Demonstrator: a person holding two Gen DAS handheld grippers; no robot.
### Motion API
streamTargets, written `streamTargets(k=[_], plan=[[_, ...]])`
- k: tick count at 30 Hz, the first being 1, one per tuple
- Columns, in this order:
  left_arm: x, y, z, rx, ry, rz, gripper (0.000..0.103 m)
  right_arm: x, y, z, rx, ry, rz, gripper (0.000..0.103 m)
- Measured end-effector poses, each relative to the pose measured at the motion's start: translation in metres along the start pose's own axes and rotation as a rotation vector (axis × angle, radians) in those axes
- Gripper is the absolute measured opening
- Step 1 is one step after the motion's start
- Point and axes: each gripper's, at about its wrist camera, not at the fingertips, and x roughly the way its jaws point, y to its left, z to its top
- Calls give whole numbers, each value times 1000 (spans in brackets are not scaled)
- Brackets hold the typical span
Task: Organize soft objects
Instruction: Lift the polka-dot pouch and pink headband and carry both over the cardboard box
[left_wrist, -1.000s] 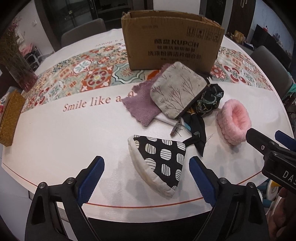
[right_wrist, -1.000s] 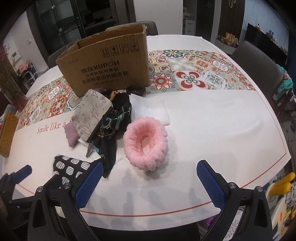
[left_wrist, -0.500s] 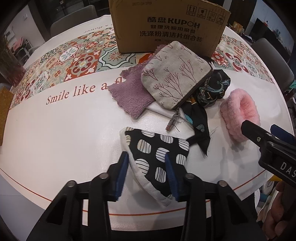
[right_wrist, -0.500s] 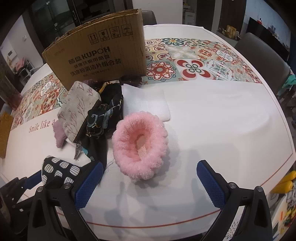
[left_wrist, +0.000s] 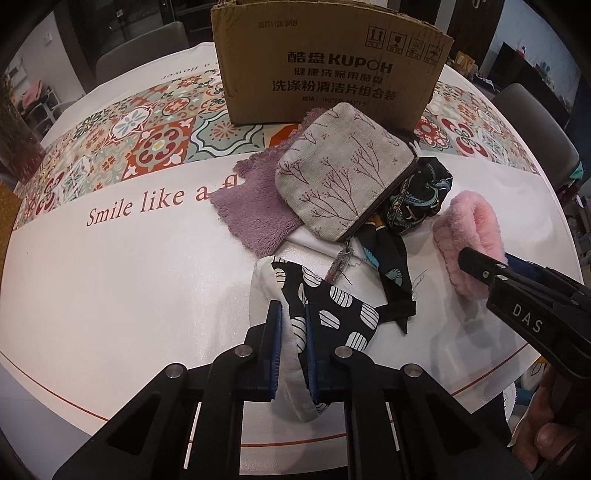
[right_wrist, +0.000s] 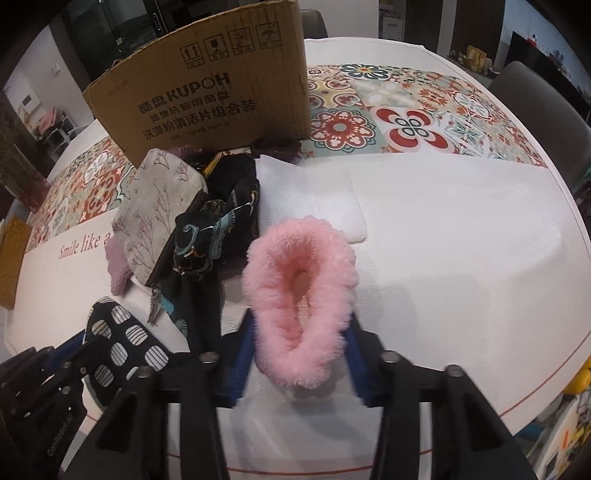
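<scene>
left gripper (left_wrist: 293, 334) clamped on the polka-dot pouch (left_wrist: 325, 314) at table edge — limp, we pinch its seam | right gripper (right_wrist: 301, 354) closing around the pink fluffy scrunchie (right_wrist: 299, 291) — light, squashy

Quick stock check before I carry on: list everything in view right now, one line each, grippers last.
cardboard box: one, brown, far side of table
table: one, white with patterned runner
purple cloth: one, under the pouch
tree-print pouch: one, beige, before the box
dark scarf: one, black patterned, right of pouch
white towel: one, behind the scrunchie
pink fluffy scrunchie: one, table's right
dotted pouch: one, black and white, near edge
chairs: grey, around the table
left gripper: shut on dotted pouch
right gripper: just been closing, pads against scrunchie
</scene>
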Motion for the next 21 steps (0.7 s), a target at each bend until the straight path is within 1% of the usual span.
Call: streamTargets(k=[2, 4, 10, 21], plan=[[-2, 1, 0, -2, -7, -2, 13, -4, 2, 0, -8, -15, 1, 27], [-6, 1, 0, -2, -17, -3, 13, -8, 3, 0, -7, -26, 8, 24], [-24, 1, 0, 8, -74, -10, 13, -31, 9, -1, -30, -92, 8, 23], [-60, 6, 3, 11, -190, 7, 13, -69, 19, 5, -70, -187, 1, 23]])
